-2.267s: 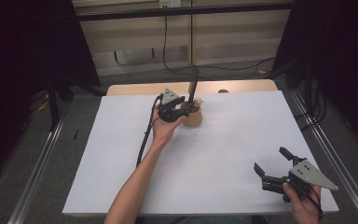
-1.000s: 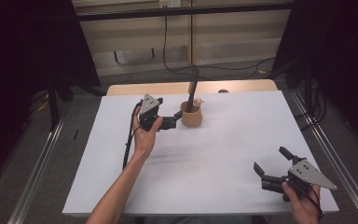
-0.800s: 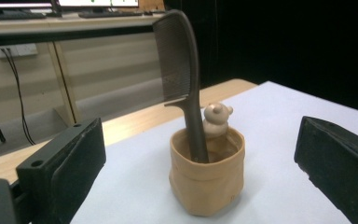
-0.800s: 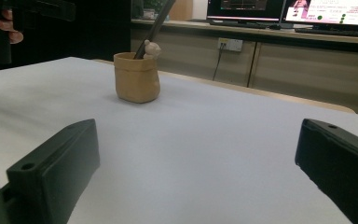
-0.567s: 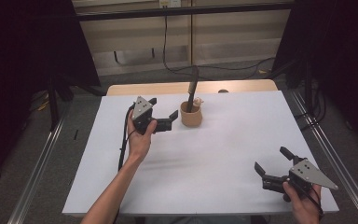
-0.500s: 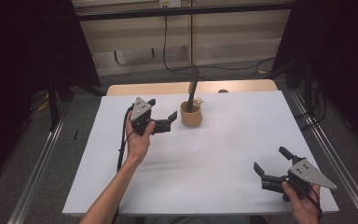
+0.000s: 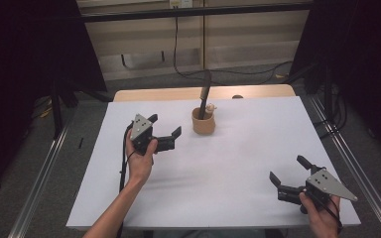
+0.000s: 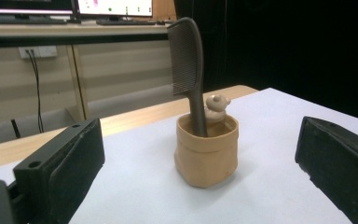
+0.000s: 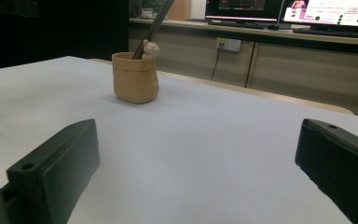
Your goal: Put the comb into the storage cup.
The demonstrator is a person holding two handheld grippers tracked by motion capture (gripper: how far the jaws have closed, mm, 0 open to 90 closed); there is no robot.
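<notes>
A tan bag-shaped cup (image 7: 203, 123) (image 8: 207, 149) (image 9: 135, 77) stands upright at the far middle of the white table top (image 7: 228, 163). A dark brown comb (image 7: 205, 92) (image 8: 188, 65) stands in it, teeth up, beside a small tan bear figure (image 8: 216, 106) (image 9: 151, 49). My left gripper (image 7: 164, 126) hovers open just left of the cup, its jaws pointing at it with nothing between them. My right gripper (image 7: 287, 169) rests open near the front right corner, far from the cup, holding nothing.
A wooden strip (image 7: 168, 94) runs along the table's far edge. Metal rails (image 7: 39, 173) flank both sides. Cables (image 7: 178, 59) hang behind the table, and monitors (image 9: 326, 11) sit on a bench at the back.
My left gripper let go of the comb in the cup and drew back to the left, open. The right gripper stayed put.
</notes>
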